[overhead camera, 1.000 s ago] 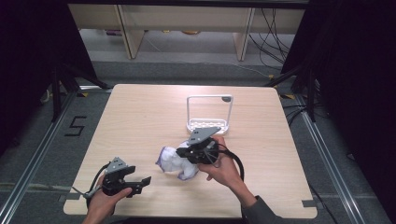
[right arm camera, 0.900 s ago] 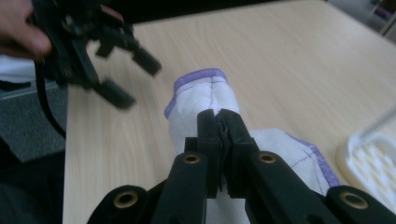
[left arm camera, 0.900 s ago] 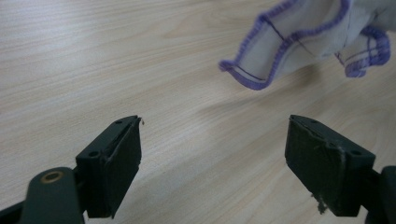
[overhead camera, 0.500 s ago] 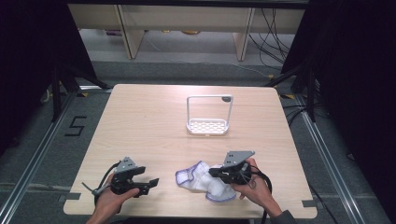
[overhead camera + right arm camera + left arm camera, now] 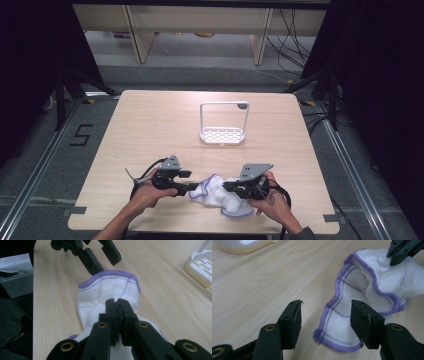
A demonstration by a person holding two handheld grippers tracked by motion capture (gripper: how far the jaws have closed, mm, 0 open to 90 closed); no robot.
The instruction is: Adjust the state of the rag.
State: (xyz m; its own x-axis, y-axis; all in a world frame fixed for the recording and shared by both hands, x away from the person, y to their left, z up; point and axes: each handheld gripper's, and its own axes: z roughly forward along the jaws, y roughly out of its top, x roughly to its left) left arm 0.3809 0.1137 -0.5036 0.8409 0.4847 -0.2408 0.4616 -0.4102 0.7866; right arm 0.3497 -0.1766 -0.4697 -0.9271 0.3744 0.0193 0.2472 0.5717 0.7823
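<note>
A white cloth (image 5: 216, 196) with purple stitched edging lies crumpled near the table's front edge. My right gripper (image 5: 228, 188) is shut on a fold of the cloth (image 5: 110, 287), its jaws pinched together (image 5: 117, 307). My left gripper (image 5: 192, 188) points right at the cloth's left edge. In the left gripper view its jaws (image 5: 325, 320) straddle the purple hem (image 5: 342, 322) without pressing on it; they have just been closing. The right gripper's tips (image 5: 398, 252) show at the upper right on the cloth.
A small white slotted tray with a tall wire handle (image 5: 223, 134) stands at the middle back of the wooden table (image 5: 150, 130); its corner (image 5: 200, 262) shows in the right gripper view. Cables trail from both grippers toward the front edge.
The right gripper carried the cloth from mid-table down to the front edge and stopped. The left gripper moved right up to the cloth's edge and its jaws narrowed.
</note>
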